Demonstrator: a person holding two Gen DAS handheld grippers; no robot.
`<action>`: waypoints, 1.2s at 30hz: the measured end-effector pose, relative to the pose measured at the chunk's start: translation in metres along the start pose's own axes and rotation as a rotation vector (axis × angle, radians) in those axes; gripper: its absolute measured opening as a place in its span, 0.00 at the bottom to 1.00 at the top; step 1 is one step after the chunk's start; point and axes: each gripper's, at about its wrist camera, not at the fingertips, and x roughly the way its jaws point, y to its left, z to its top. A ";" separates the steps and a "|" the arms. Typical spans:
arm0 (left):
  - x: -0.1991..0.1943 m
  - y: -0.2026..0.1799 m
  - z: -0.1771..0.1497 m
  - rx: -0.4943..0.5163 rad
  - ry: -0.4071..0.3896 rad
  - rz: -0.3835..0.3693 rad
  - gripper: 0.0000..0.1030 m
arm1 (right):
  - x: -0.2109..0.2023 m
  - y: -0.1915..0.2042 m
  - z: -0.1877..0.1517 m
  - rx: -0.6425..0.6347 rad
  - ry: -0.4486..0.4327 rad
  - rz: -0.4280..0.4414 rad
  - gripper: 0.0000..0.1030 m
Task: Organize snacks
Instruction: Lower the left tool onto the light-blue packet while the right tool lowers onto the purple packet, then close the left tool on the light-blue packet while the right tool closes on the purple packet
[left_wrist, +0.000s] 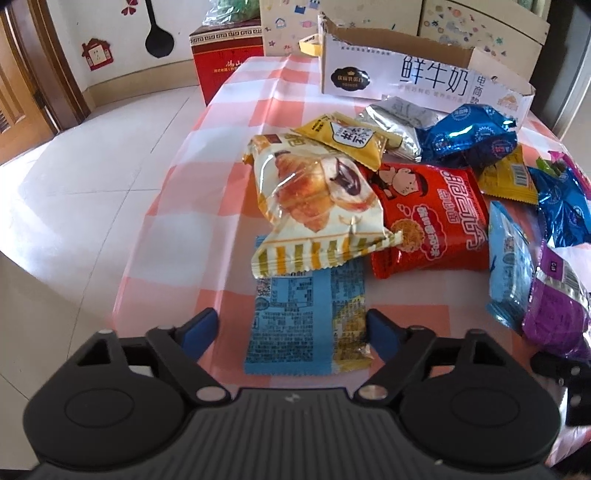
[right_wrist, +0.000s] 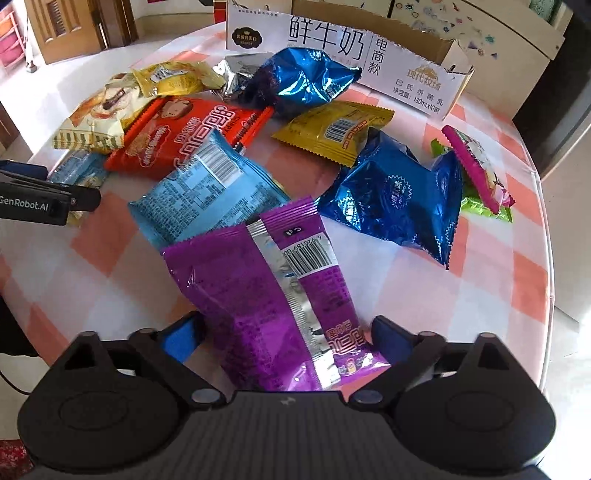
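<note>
Several snack packets lie on a pink-checked tablecloth. My left gripper is open, its blue pads either side of a light blue flat packet lying under a croissant packet. A red noodle packet lies to the right. My right gripper is open around the near end of a purple packet, which overlaps a light blue packet. An open white milk carton box stands at the back; it also shows in the left wrist view.
Blue foil packets, yellow packets, a silver packet and a pink and green packet lie around. A red box stands on the floor by the table's far left edge. The left gripper shows at the right wrist view's left.
</note>
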 end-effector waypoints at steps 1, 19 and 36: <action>-0.002 0.000 -0.001 0.004 -0.002 -0.017 0.65 | -0.002 0.000 0.000 0.003 -0.005 0.013 0.85; -0.016 -0.008 -0.027 0.063 -0.025 -0.071 0.71 | -0.014 0.012 -0.007 -0.015 -0.012 0.019 0.75; -0.043 -0.035 -0.037 0.204 -0.090 -0.064 0.53 | -0.037 0.016 -0.011 -0.035 -0.084 0.025 0.72</action>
